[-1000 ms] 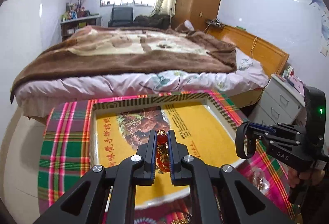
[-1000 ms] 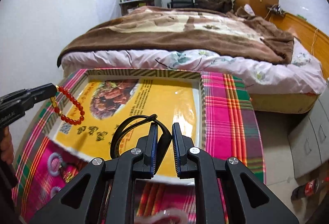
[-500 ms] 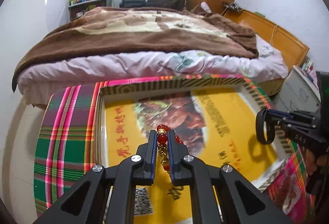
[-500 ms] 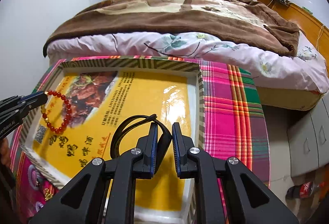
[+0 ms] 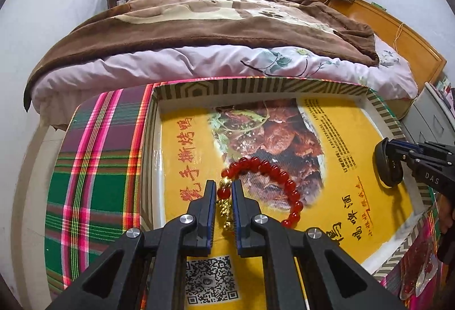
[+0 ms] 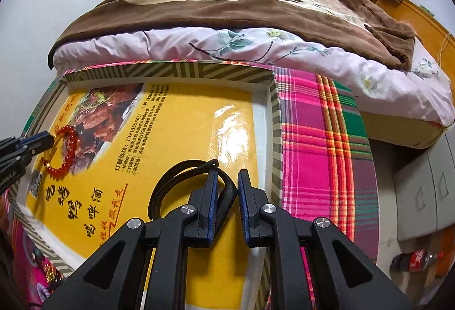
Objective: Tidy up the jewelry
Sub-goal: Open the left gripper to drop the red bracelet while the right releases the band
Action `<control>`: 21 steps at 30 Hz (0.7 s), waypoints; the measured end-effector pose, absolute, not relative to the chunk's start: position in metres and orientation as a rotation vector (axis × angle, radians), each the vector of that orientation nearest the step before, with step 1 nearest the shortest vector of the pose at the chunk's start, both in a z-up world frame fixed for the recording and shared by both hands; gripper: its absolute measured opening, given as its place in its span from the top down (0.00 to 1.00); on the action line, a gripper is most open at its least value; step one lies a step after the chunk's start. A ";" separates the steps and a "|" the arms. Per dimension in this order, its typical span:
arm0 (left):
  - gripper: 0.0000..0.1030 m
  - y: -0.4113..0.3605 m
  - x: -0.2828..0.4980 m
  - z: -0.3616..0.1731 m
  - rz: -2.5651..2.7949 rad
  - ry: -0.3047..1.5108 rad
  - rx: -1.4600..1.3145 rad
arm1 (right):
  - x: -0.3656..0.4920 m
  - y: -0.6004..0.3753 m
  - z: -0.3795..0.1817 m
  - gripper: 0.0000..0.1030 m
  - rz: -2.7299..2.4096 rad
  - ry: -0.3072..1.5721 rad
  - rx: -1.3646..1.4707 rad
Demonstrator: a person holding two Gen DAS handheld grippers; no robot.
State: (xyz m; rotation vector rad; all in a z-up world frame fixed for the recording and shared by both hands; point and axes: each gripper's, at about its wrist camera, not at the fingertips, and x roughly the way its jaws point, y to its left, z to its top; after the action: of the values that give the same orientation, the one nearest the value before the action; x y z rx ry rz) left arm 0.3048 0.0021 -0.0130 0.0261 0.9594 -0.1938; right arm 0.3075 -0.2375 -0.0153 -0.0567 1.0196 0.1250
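Observation:
A shallow box tray (image 5: pixel 381 111) with a striped rim and a yellow printed floor lies on a plaid cloth. My left gripper (image 5: pixel 223 190) is shut on a red bead bracelet (image 5: pixel 273 170) with a gold charm, held low over the tray's left half. The bead loop hangs close to the floor; I cannot tell if it touches. My right gripper (image 6: pixel 227 185) is shut on a black band loop (image 6: pixel 170 179) low over the tray's right half. Each wrist view shows the other tool: the right gripper (image 5: pixel 398 159) with the band (image 5: pixel 382 168), and the left gripper (image 6: pixel 48 139) with the bracelet (image 6: pixel 71 151).
The plaid cloth (image 5: pixel 96 168) covers the table around the tray. A bed (image 5: pixel 216 25) with a brown blanket stands just behind. More small jewelry (image 5: pixel 421 276) lies on the cloth near the tray's front corner. A grey drawer unit (image 6: pixel 426 190) and a bottle (image 6: pixel 415 261) stand on the right.
Both grippers have come down and forward over the tray. The bracelet and the black band, held higher before, now hang low inside it. Both grips are unchanged.

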 end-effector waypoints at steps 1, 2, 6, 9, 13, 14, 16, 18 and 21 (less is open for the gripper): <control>0.90 0.002 0.305 -0.014 -0.193 0.962 0.027 | 0.308 -0.238 -0.016 0.86 0.126 1.023 -0.053; 0.90 0.003 0.305 -0.014 -0.192 0.966 0.025 | 0.308 -0.238 -0.016 0.86 0.126 1.021 -0.054; 0.79 0.003 0.305 -0.015 -0.192 0.971 0.021 | 0.308 -0.235 -0.015 0.86 0.126 1.019 -0.066; 0.61 0.003 0.304 -0.014 -0.198 0.971 0.006 | 0.308 -0.236 -0.015 0.85 0.126 1.020 -0.060; 0.49 0.004 0.302 -0.011 -0.202 0.966 0.002 | 0.308 -0.239 -0.013 0.72 0.120 1.014 -0.042; 0.47 0.004 0.301 -0.009 -0.205 0.964 0.001 | 0.307 -0.240 -0.012 0.71 0.129 1.013 -0.031; 0.45 0.004 0.297 -0.006 -0.216 0.958 -0.004 | 0.304 -0.239 -0.008 0.67 0.134 1.004 -0.024; 0.42 0.004 0.292 -0.001 -0.224 0.951 -0.008 | 0.300 -0.239 -0.003 0.63 0.126 0.990 -0.026; 0.37 0.005 0.281 0.008 -0.240 0.932 -0.010 | 0.291 -0.241 0.006 0.62 0.134 0.968 -0.008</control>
State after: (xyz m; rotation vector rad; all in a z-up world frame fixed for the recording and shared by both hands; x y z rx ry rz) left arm 0.2811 0.0052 0.0084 -0.0099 0.9321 -0.2400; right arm 0.2906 -0.2412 0.0059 -0.0081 0.9683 0.1344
